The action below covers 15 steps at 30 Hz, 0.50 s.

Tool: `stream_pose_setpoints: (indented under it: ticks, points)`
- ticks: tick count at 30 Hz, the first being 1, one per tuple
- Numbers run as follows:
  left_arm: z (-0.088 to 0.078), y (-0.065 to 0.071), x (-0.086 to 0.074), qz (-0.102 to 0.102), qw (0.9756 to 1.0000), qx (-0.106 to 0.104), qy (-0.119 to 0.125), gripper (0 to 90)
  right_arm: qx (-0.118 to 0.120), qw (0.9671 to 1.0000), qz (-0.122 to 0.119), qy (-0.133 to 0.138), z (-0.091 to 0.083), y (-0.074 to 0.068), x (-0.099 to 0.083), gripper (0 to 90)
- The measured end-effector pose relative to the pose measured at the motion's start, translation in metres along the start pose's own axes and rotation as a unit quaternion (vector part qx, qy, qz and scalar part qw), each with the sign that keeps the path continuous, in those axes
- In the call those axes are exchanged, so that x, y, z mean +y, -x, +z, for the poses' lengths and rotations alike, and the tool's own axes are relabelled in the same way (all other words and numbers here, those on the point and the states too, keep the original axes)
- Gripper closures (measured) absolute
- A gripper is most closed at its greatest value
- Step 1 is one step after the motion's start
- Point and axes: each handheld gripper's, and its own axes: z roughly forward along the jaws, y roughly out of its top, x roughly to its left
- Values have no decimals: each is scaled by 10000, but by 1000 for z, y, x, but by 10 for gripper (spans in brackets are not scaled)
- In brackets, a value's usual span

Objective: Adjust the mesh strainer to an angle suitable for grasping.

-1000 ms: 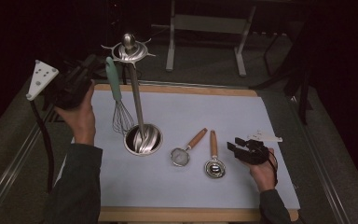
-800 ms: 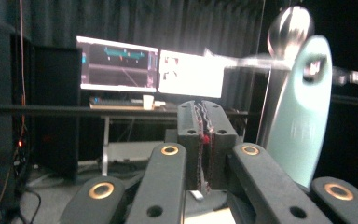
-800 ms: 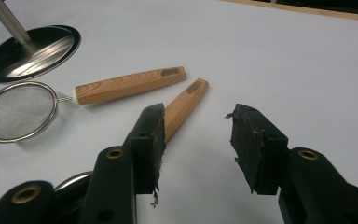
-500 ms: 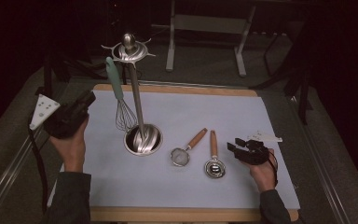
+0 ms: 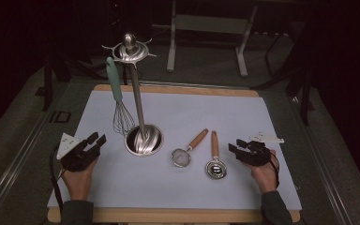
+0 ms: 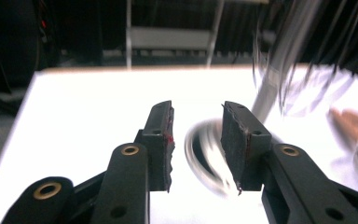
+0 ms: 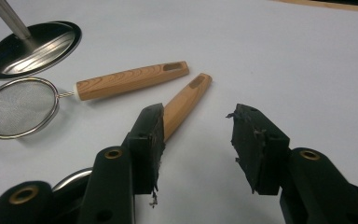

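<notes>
Two grippers: both rest low on the white mat [image 5: 272, 122], one near each side edge, and neither has hold of anything.
Left gripper [image 5: 95, 139]: its jaws have just been opening and now stand wide apart with nothing between them; in the left gripper view they point across bare mat toward the round base [image 6: 205, 158] of the stand, which is blurred.
Right gripper [image 5: 237, 146]: jaws spread wide and empty, just beside the handle of the small ladle [image 5: 214, 159].
Whisk [image 5: 120, 105]: hangs by its pale green handle from the top ring of the stand [image 5: 136, 93], wire end just above the base.
Strainer [image 5: 187, 150]: lies flat on the mat between the stand and the ladle, wooden handle pointing away from the person.
Likely step: judging by the layout, the two loose tools remain to be hung on the stand beside the whisk.
Risk, right side: the two wooden handles lie near each other, so wide jaws closing on the ladle could nudge or catch the strainer too.
Risk, stand: it is tall and narrow on a small base; a bump from the left gripper or a tool hooked on off-centre could tip it and set the whisk swinging.
Risk, grip: a smooth round handle pinched near its end may pivot or slip out on the lift.
</notes>
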Motion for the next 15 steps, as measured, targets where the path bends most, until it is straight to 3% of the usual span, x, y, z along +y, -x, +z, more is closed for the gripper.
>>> stream_pose_setpoints:
  ticks: [3,7,15]
  points:
    - [8,2,-11,77,9995,-24,-306,630,2,10000,14,-10,0,0,0,530]
    - [16,2,-21,97,9987,7,-502,630,9,10000,-21,27,-1,0,1,529]
    - [25,-3,-32,-47,9975,100,-704,632,-4,10000,23,46,-3,2,1,529]
